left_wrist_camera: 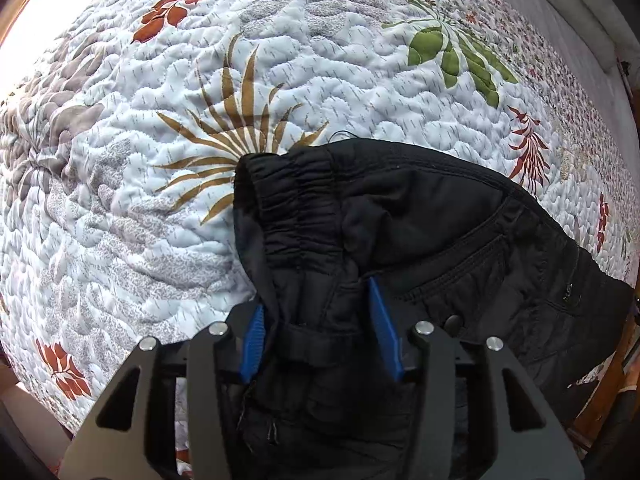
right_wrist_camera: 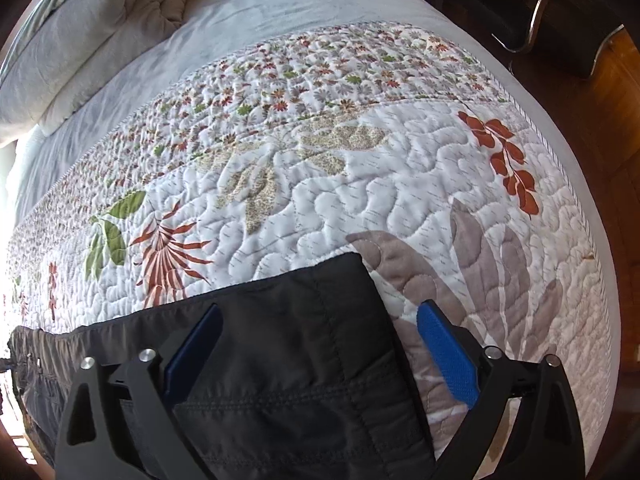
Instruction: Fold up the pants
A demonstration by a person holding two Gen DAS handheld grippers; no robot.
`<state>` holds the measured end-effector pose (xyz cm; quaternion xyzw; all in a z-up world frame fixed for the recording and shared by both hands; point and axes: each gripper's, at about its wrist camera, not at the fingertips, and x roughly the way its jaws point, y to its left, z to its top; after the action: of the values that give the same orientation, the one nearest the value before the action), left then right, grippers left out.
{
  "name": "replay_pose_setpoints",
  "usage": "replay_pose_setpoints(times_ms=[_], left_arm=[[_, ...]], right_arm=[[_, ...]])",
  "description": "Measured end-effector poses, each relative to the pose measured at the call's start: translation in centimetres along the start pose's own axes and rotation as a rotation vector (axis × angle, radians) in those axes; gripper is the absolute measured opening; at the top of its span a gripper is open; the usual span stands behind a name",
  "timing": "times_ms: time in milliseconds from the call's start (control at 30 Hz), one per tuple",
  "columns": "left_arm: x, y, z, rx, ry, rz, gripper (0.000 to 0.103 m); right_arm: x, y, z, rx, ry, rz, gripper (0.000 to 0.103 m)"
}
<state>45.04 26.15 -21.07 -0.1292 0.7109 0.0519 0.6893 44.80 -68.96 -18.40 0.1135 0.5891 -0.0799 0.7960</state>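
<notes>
Left gripper [left_wrist_camera: 318, 328] is pointing down at the black pants [left_wrist_camera: 400, 240], waistband end. Blue pads [left_wrist_camera: 253, 344] sit either side of a bunched fold of waist fabric, low centre of the left wrist view. Jaws are partly drawn in, fabric fills the gap between them. The left pad is against the cloth; whether the right pad actually presses it, I can't tell. The elastic waistband runs up to mid-frame, and a pocket with a snap button trails off to the lower right.

Right gripper [right_wrist_camera: 320, 344] is over the other end of the pants [right_wrist_camera: 288, 360], the hem, lower centre of the right wrist view. My fingers [right_wrist_camera: 446, 356] are spread wide here. The left pad is over black fabric, the right pad is off the hem edge, over the grey leaf print. Nothing is pinched.

The pants lie flat on the quilted floral bedspread [right_wrist_camera: 360, 200]. A folded grey blanket [right_wrist_camera: 92, 32] is at upper left of the right view, and a chrome-framed piece of furniture [right_wrist_camera: 560, 8] at upper right on a wooden floor.
</notes>
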Motion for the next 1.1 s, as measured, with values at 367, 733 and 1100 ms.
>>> replay_pose_setpoints(times_ms=[367,733,1100], left_arm=[[-1.6,-3.6,-0.6,0.05,-0.066,0.043,0.029],[-6.8,-6.5,-3.6,0.131,-0.228,-0.066,0.022],[-11.7,-4.1,-9.7,0.2,-0.413,-0.259,0.022]], right_arm=[[-0.5,2.3,-0.9,-0.155,0.004,-0.198,0.022],[-9.3,4.6,-2.1,-0.224,-0.169,-0.189,0.013],[-19.7,5.1,-8.3,-0.236,-0.408,-0.068,0.013]])
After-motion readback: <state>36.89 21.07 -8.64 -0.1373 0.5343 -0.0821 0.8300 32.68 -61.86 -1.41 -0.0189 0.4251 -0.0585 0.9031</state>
